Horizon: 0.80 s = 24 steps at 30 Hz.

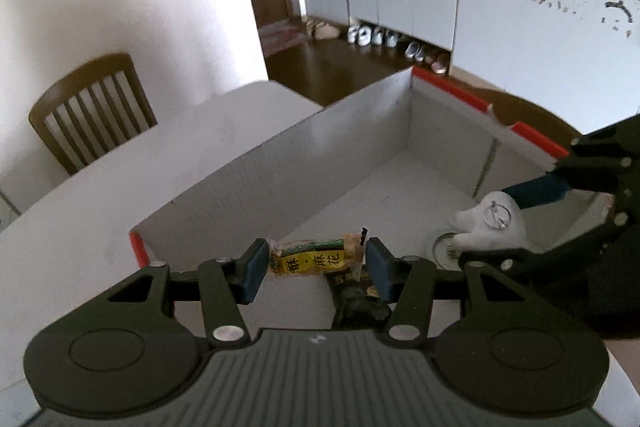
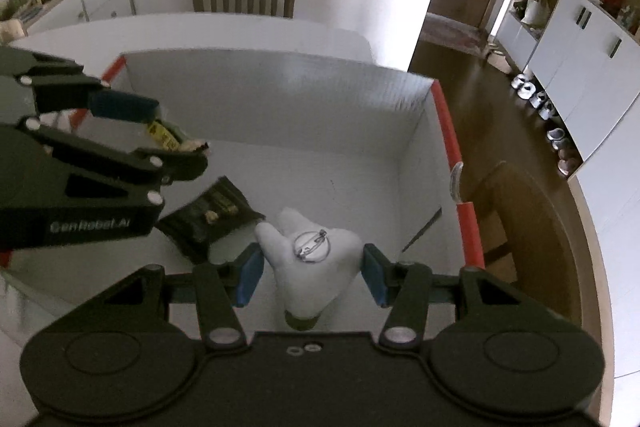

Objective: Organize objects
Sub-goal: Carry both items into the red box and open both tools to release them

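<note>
Both grippers clamp loads over the box [image 2: 280, 95] — left gripper [image 1: 316, 263] a snack packet [image 1: 310, 257], right gripper [image 2: 312, 267] a white plush [image 2: 308, 259].

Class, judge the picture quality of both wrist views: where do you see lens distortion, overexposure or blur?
Left wrist view: fisheye bends the white box walls, and the wall behind the chair is washed out. Right wrist view: the left tool is blurred, and the table glares pale.

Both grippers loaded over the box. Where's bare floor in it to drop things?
Free: box floor toward the far wall and far right corner, beyond the white plush. Crowded: near side, where the dark packet lies below the left gripper and its snack packet, beside the right gripper.
</note>
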Tool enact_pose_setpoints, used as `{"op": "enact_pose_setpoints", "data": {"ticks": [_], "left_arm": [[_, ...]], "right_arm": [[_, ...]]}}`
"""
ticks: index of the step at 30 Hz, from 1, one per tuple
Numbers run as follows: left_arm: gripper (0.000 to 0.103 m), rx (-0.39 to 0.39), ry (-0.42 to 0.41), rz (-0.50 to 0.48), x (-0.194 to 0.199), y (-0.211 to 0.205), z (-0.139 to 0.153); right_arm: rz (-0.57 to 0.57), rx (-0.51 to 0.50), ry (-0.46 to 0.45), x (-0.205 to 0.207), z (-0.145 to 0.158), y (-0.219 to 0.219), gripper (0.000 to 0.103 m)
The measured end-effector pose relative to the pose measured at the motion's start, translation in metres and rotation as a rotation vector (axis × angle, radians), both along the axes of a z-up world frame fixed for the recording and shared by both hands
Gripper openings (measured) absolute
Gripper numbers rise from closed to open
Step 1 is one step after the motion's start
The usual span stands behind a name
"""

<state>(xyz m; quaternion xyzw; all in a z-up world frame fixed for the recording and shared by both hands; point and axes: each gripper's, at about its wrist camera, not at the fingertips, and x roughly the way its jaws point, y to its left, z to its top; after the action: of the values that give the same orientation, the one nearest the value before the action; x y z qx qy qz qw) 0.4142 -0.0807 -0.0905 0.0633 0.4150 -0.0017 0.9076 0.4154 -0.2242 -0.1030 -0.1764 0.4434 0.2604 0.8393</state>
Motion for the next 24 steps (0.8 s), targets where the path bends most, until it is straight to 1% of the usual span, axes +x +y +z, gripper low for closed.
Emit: {"op": "enact_pose_setpoints", "data": {"ticks": [5,11,14,20,24], "left_arm": [[0.052,-0.012,0.075,0.028,0.018,0.006,-0.013],[0.052,-0.056,0.17,0.074,0.031,0.014,-0.027],[0.052,-0.066,0.198,0.083,0.033,0.016,-0.033],[0.053,-0.059,0.264,0.094,0.042,0.014,-0.041],[0.055,-0.055,0.274,0.096,0.046,0.012,-0.042]], "right_arm": [[0.012,-0.022,0.039,0.009,-0.013,0.002,0.052],[0.025,-0.049,0.054,0.01,-0.024,0.004,0.052],[0.034,-0.055,0.062,0.01,-0.028,0.004,0.053],[0.038,-0.072,0.072,0.009,-0.033,0.002,0.053],[0.044,-0.079,0.083,0.01,-0.033,0.001,0.056]]}}
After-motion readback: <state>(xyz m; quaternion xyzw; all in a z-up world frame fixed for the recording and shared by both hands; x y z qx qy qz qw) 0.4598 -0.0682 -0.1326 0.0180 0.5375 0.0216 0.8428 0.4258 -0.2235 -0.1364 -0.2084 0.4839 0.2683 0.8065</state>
